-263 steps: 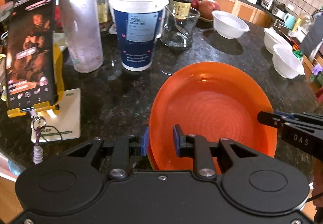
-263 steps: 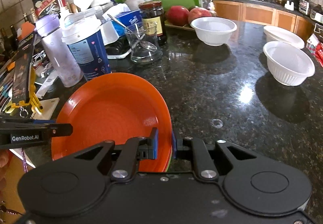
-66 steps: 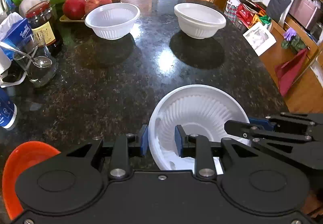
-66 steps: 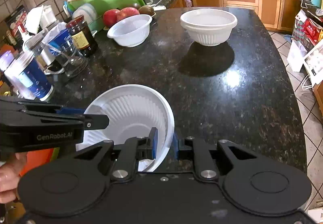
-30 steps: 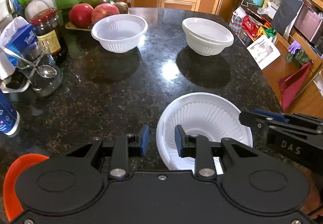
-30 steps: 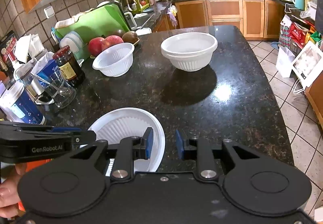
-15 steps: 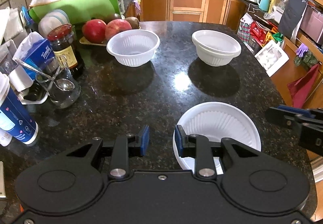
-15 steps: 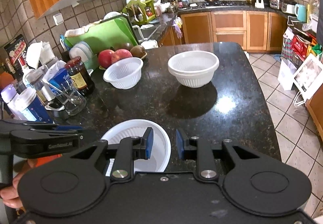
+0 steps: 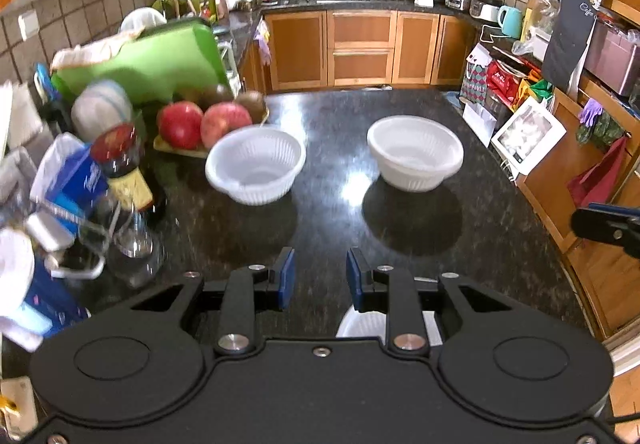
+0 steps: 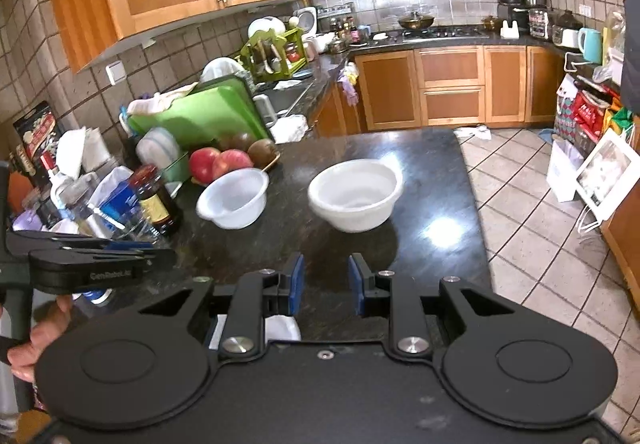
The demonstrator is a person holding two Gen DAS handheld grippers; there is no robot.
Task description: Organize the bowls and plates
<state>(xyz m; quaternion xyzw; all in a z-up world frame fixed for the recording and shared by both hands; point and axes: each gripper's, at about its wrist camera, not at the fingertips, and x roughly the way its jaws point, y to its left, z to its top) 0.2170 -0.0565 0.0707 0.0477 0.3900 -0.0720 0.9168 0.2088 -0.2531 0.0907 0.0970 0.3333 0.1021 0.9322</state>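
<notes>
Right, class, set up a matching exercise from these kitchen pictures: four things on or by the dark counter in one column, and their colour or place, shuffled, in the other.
Things:
1. cutting board
2. apples
3. ribbed bowl
4. stacked bowls

Descriptions:
A. white, right next to the fruit
B. green, propped behind the fruit
C. white, nearest the counter's right edge
D. red, beside the dark-lidded jar

Pairs: 1-B, 2-D, 3-A, 4-C
</notes>
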